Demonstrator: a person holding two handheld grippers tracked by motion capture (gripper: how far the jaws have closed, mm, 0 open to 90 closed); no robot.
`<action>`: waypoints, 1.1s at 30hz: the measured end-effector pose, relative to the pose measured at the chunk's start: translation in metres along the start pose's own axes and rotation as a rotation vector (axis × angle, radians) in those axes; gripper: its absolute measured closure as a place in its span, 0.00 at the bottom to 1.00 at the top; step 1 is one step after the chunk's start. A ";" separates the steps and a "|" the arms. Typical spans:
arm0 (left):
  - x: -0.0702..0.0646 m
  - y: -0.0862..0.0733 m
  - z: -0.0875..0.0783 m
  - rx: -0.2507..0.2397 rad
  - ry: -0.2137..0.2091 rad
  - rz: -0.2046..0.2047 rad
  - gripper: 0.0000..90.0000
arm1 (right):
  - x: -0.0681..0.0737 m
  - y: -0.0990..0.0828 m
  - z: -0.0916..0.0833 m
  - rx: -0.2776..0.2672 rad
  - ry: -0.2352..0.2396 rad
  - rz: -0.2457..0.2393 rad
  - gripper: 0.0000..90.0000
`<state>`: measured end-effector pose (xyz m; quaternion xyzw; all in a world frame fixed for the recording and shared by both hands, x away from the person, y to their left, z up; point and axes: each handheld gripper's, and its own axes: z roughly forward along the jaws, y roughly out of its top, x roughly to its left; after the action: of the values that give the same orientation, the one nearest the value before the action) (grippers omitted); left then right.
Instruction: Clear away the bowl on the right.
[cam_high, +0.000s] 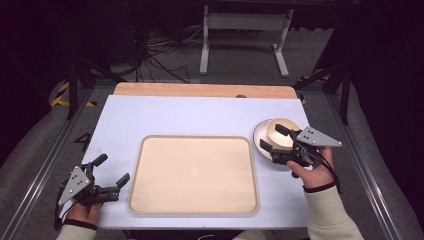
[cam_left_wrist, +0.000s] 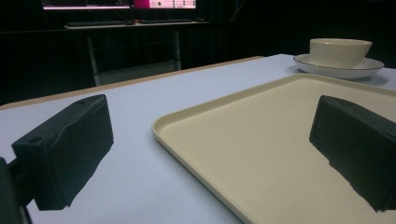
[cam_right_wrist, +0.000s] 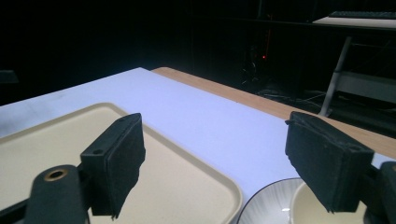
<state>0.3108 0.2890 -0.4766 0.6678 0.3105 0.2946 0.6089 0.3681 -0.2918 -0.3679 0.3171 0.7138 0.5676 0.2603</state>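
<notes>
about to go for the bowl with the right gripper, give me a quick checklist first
1. Right gripper open: ok, jaws wide apart.
2. Jaws lined up on the bowl: cannot tell; they hang by its near left rim, height unclear.
3. Bowl upright on its plate: ok.
4. Bowl empty: ok in the high view.
5. Tray free to take it: ok, nothing lies on it.
6. Left gripper out of the way: ok, open, at the tray's left edge, far from the bowl.
</notes>
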 end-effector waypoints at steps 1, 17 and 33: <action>0.000 0.000 0.000 0.000 0.000 0.000 0.00 | -0.001 0.001 0.000 -0.001 -0.004 0.001 0.22; 0.000 0.000 0.000 -0.001 -0.001 0.001 0.00 | -0.026 0.010 -0.002 0.165 -0.065 -0.045 0.25; 0.000 0.000 0.000 -0.003 -0.002 0.002 0.00 | -0.040 0.018 0.002 0.399 -0.026 -0.225 0.36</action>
<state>0.3103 0.2889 -0.4767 0.6677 0.3088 0.2952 0.6097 0.3989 -0.3176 -0.3507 0.2879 0.8394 0.3786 0.2632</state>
